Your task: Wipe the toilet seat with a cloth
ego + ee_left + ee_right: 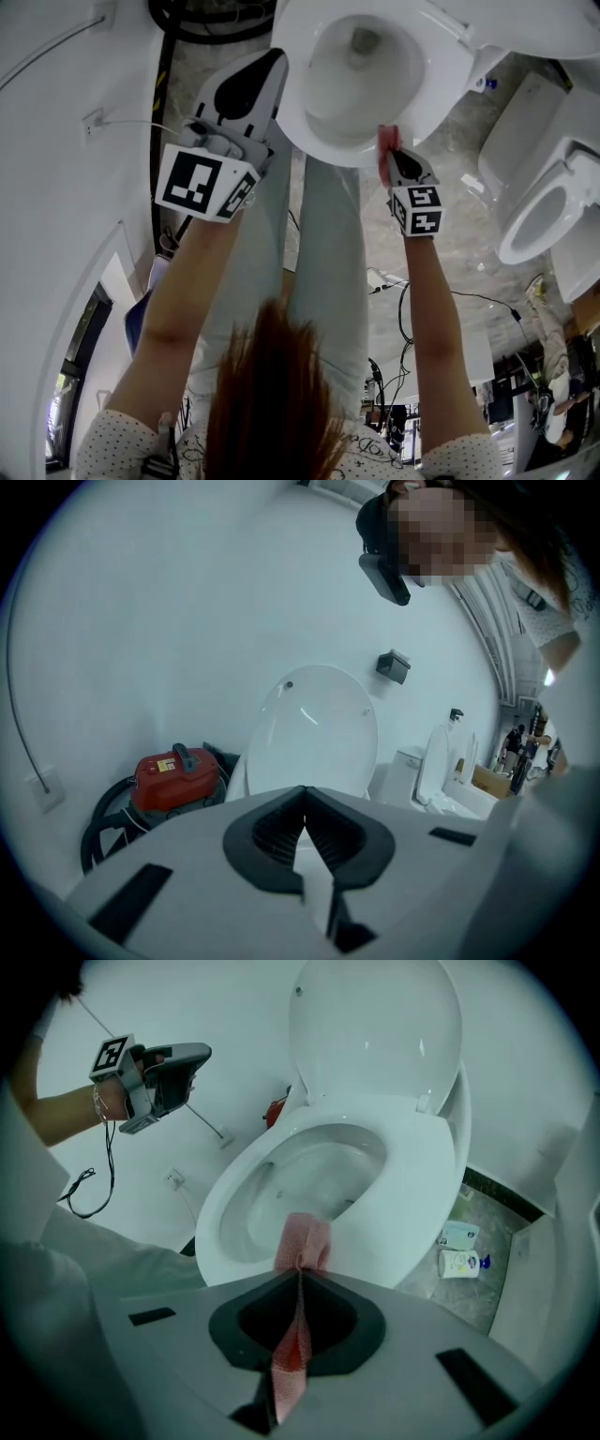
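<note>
Right gripper [300, 1277] clamps cloth [304, 1237]; toilet seat [427, 1176], stone floor [459, 234].

From the head view I see only a pink tip of the cloth [387, 139] above the right gripper [392, 161]; the gripper covers the rest. The toilet lid [525, 28] runs off the top edge there. In the left gripper view, the left gripper [305, 803] blocks the toilet seat [427, 1185] with its own body. Labels on the red vacuum [175, 778] and the bottle [459, 1263] are too small to read.
</note>
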Demonstrator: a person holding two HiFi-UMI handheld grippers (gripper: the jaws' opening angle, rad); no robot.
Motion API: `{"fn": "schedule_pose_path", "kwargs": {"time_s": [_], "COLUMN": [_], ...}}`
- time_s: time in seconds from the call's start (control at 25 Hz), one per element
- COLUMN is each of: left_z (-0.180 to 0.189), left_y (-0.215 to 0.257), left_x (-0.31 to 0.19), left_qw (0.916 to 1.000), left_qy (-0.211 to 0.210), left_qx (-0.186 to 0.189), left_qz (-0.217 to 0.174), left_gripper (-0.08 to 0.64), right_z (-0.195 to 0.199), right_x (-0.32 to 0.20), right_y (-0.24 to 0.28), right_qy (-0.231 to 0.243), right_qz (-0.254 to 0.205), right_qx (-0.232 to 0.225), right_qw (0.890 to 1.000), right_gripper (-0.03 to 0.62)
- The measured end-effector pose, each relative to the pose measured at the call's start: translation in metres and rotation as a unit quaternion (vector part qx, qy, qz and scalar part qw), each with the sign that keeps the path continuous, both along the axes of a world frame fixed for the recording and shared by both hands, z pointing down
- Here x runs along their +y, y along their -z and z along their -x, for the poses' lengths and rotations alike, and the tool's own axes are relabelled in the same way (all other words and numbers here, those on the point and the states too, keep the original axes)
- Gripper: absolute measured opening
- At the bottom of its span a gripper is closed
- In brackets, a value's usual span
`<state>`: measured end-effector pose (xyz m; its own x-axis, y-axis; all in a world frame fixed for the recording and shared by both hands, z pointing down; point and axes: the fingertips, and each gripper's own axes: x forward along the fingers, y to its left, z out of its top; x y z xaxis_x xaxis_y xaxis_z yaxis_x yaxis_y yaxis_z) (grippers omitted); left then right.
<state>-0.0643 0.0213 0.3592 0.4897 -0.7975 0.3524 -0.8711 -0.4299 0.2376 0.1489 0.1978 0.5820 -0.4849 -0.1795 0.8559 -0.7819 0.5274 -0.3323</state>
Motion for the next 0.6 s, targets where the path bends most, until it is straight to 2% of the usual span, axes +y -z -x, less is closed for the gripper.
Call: {"fn": "schedule_pose_path", "kwargs": {"time_s": [0.32, 0.6], "left_z": [0.009, 0.019], "left_y": [-0.006, -0.012], "left_x": [0.007, 0.014], "left_qw": [0.9999, 0.9998], "left_qy": [0.011, 0.015], "left_qx": [0.001, 0.006], "left_qz": [0.008, 0.011], "left_gripper": [0.004, 0.003], "right_z": [0.025, 0.041], "right_x": [0.019, 0.024], "right_y": [0.0, 0.0], "right_qy": [-0.024, -0.073], "right_qz": [0.02, 0.032], "right_qx": [-0.024, -0.059], "right_qw": [0.999, 0.995], "right_gripper": [0.023, 0.023]}}
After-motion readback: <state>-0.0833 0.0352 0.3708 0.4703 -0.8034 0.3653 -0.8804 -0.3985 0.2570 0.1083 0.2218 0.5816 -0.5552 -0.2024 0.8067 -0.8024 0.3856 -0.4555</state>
